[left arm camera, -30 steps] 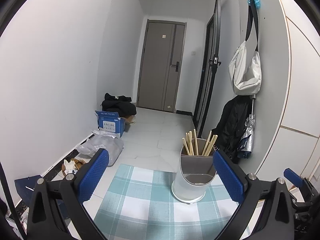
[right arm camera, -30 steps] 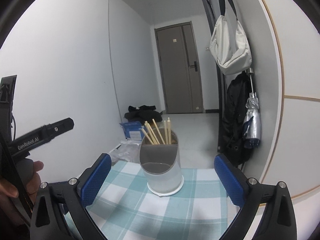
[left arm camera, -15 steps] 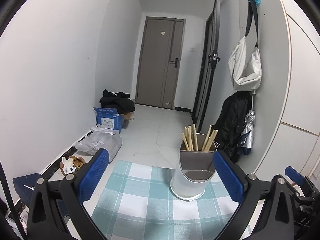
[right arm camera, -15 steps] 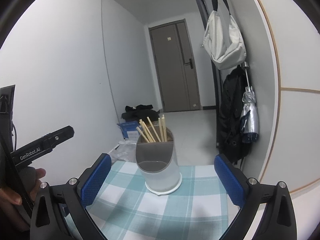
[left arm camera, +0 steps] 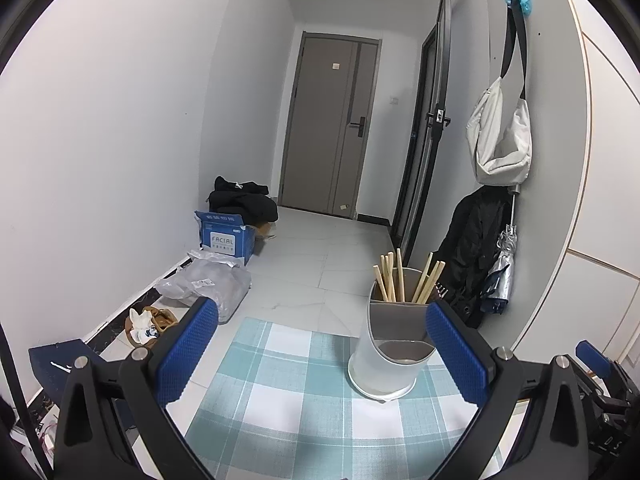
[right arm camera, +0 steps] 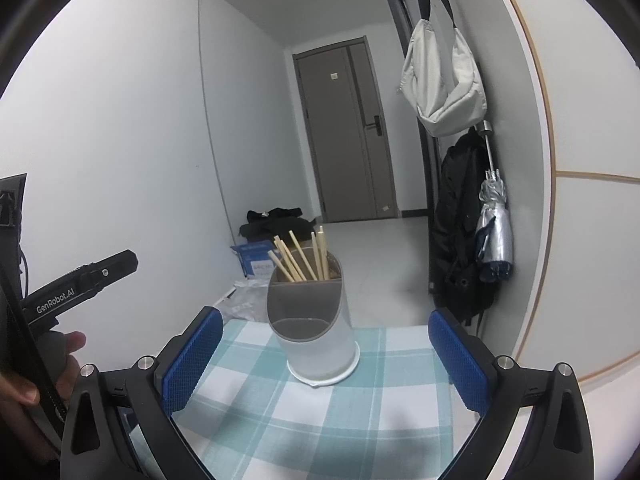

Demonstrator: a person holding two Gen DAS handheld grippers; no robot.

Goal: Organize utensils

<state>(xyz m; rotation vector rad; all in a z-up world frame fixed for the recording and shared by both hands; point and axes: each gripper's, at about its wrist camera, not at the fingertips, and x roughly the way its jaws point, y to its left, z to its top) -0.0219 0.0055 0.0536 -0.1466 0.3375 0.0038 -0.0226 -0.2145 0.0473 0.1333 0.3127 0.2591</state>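
Left wrist view: both grippers, left gripper (left arm camera: 320, 354) and right gripper (right arm camera: 322, 354), have backed off from the holder (left arm camera: 394, 344), jaws spread and empty; chopsticks (right arm camera: 304, 258) look stowed.

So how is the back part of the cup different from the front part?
The back part of the cup is full of chopsticks; the front part looks empty. The back part's rim sits higher; the front part's is cut lower. Both share one divider and stand on the checked cloth.

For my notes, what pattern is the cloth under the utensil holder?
Teal-and-white checks on the cloth; right wrist view.
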